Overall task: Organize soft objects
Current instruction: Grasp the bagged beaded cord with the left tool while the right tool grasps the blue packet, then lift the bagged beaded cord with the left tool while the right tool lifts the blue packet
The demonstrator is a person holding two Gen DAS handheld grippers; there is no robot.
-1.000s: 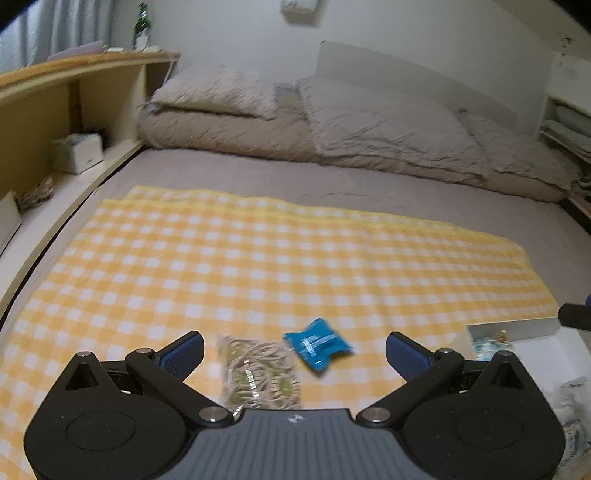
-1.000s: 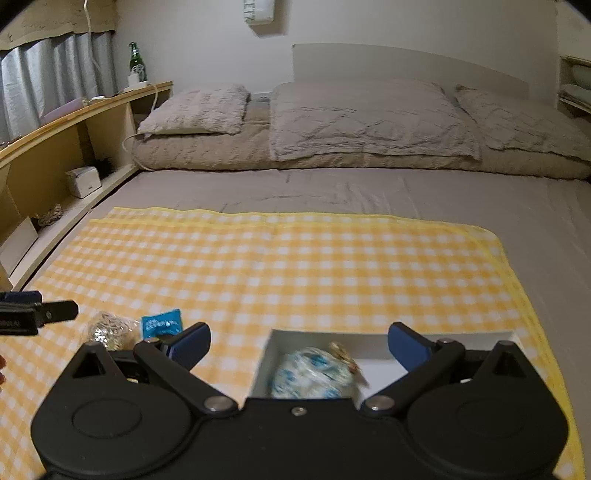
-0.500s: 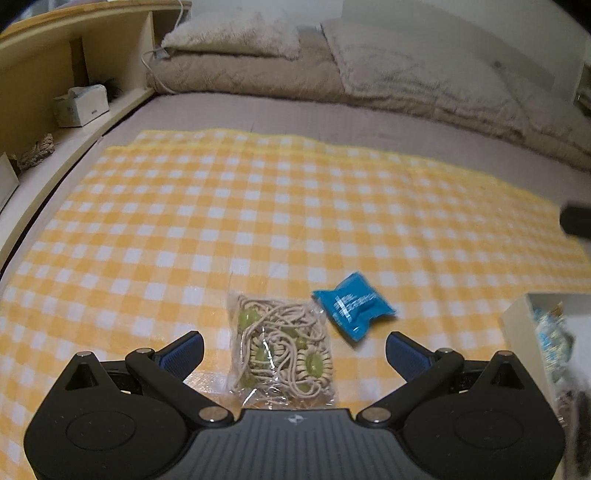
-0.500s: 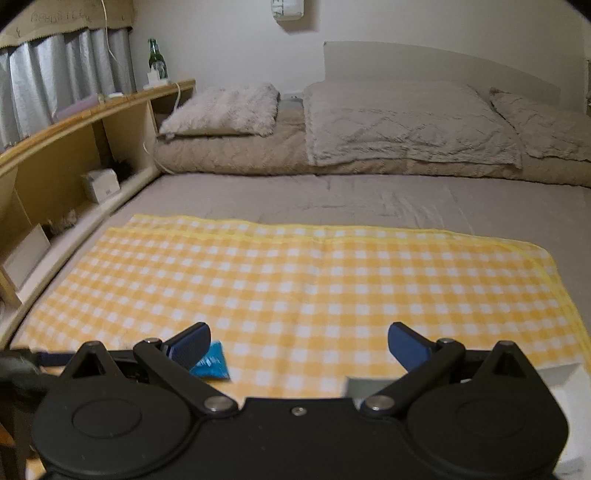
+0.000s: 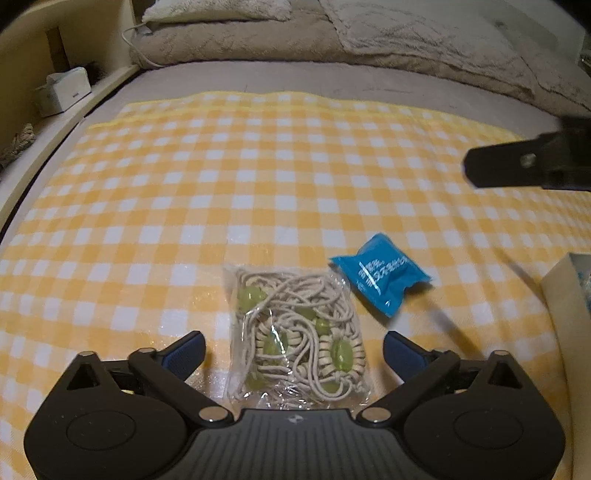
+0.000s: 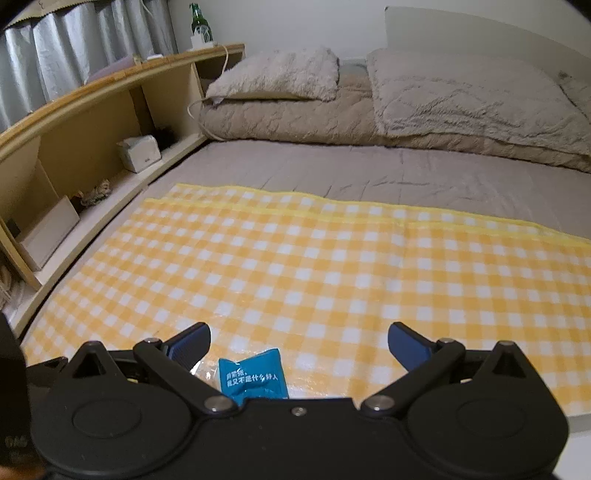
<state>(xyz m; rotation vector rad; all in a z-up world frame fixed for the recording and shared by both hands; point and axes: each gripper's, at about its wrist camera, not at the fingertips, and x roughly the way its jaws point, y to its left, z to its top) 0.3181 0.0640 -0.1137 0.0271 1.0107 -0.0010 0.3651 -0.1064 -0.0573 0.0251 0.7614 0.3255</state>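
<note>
A bedroom, dim and warm-lit: a bed made up in grey-brown, pillows stacked at its far end, and a yellow checked cloth spread flat over the near half. A low wooden shelf unit runs along the bed's left side, with a white box in one bay and a green bottle on top.

The left gripper points steeply down at the cloth, its blue-padded jaws standing wide apart; they have just been closing a little, though neither pad touches anything. Between them, running from the gap out ahead, lies a clear bag of corded beads, flat on the cloth. Just ahead and to the right of that gripper sits a blue packet, tilted, nearly touching the bag's far right corner. Further right, at the frame's border, the corner of a white box shows.

The right gripper hangs over the same spot from the other side, jaws apart and holding nothing. The blue packet lies just below and between its jaws, closer to the left one, with a sliver of the clear bag peeking out beside that pad.

Ahead of both grippers the cloth lies bare right up to its yellow far hem, and plain sheet beyond that to the pillows. To the left, the cloth's border runs close along the shelf's base.
</note>
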